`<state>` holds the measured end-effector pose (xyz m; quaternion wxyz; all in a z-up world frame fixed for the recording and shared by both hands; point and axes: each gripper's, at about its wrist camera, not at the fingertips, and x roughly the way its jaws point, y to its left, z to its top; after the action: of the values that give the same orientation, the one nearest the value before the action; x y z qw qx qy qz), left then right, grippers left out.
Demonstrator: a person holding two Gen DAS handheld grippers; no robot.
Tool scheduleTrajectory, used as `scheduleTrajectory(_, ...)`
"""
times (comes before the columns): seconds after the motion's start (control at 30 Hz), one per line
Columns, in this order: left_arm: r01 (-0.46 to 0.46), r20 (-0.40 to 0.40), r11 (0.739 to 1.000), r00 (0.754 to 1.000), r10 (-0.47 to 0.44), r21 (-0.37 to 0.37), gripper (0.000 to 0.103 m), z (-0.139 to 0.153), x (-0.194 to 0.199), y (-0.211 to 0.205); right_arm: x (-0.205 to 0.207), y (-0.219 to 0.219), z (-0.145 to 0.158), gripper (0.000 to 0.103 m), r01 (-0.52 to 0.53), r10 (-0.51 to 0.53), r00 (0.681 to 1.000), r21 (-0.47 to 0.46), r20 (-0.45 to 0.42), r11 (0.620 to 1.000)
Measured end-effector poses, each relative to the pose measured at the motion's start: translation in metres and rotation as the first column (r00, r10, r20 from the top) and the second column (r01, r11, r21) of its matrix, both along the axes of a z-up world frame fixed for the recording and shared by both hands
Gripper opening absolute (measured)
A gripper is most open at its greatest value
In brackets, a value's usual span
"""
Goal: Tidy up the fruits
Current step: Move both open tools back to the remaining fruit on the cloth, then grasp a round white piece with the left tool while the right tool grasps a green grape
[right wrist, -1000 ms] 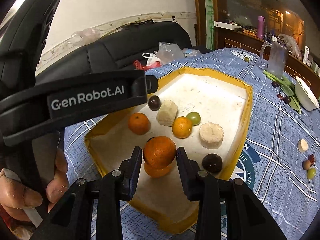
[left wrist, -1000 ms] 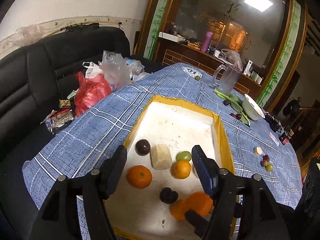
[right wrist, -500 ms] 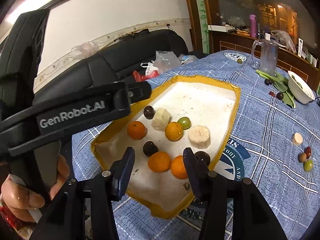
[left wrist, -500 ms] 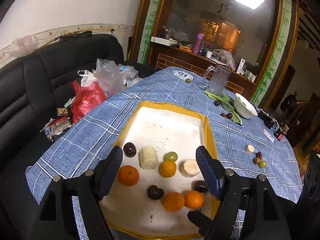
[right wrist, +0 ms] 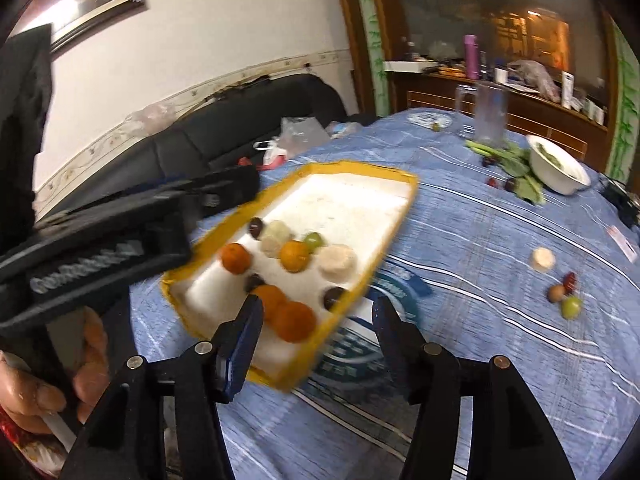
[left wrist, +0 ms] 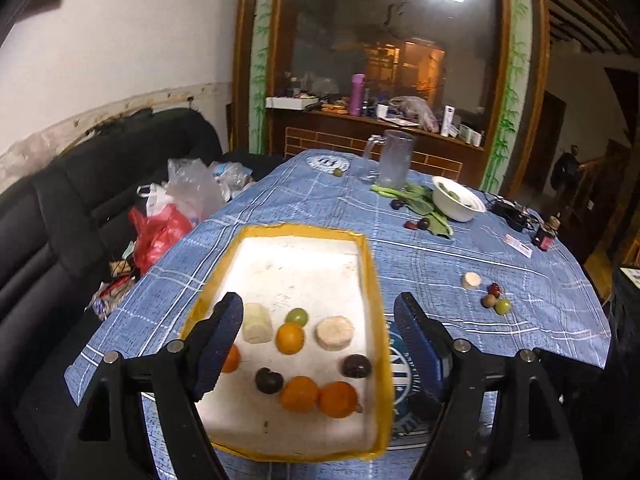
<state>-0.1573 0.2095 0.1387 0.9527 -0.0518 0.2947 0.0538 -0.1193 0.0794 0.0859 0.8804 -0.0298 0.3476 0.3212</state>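
A white tray with a yellow rim (left wrist: pixel 372 280) lies on the blue checked cloth. It holds several oranges, two of them side by side at its near end (left wrist: pixel 338 399) (right wrist: pixel 294 320). It also holds dark plums (left wrist: pixel 356 366), a green grape (left wrist: pixel 298 316) and two pale pieces (left wrist: pixel 335 333). My left gripper (left wrist: pixel 318 320) hangs open above the tray's near end with nothing in it. My right gripper (right wrist: pixel 318 312) is empty and its jaws are opening, above the tray's near right corner. A pale slice (left wrist: pixel 471 280) and three small fruits (left wrist: pixel 496 300) (right wrist: pixel 564 294) lie loose on the cloth to the right.
At the far end of the table stand a glass jug (left wrist: pixel 394 158) and a white bowl (left wrist: pixel 456 202) on green leaves (left wrist: pixel 420 200). A small dark bottle (left wrist: pixel 544 234) stands far right. Plastic bags (left wrist: pixel 160 228) lie on the black sofa, left. A hand (right wrist: pixel 92 344) holds the left tool.
The right gripper has let go of the orange, which now lies in the tray beside another orange. Both grippers have drawn back and up from the tray, with wider jaws.
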Motion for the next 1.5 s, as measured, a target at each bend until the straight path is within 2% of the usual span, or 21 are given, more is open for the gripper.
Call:
scheduleTrajectory(0.23,0.049,0.01,0.996,0.999,-0.05,0.069,0.08,0.004,-0.002,-0.031,0.006,-0.073,-0.007,0.062,0.15,-0.151,0.988,-0.036,-0.014,0.988)
scheduleTrajectory(0.47,0.141,-0.021,0.985,0.99,-0.14,0.102,0.08,-0.004,0.002,-0.067,0.014,-0.141,-0.011,0.062,0.301,-0.301,0.952,-0.014,-0.049,0.954)
scheduleTrajectory(0.67,0.195,-0.044,0.973,0.981,-0.191,0.123,0.08,-0.008,0.005,-0.09,0.014,-0.158,-0.012,0.065,0.333,-0.333,0.941,-0.001,-0.057,0.943)
scheduleTrajectory(0.9,0.209,-0.088,0.969,0.976,-0.198,0.134,0.08,-0.019,0.015,-0.1,0.019,-0.162,-0.018,0.065,0.336,-0.335,0.939,0.003,-0.074,0.942)
scheduleTrajectory(1.03,0.219,-0.121,0.97,0.971,-0.206,0.107,0.08,-0.026,0.026,-0.1,0.025,-0.171,-0.021,0.065,0.353,-0.352,0.932,0.003,-0.086,0.936)
scheduleTrajectory(1.3,0.205,-0.165,0.979,0.966,-0.2,0.013,0.08,-0.038,0.056,-0.1,0.053,-0.204,-0.024,0.065,0.434,-0.43,0.894,0.008,-0.127,0.901)
scheduleTrajectory(1.5,0.231,-0.201,0.969,0.949,-0.243,-0.081,0.08,-0.048,0.092,-0.119,0.095,-0.191,-0.037,0.064,0.435,-0.438,0.891,-0.054,-0.121,0.899)
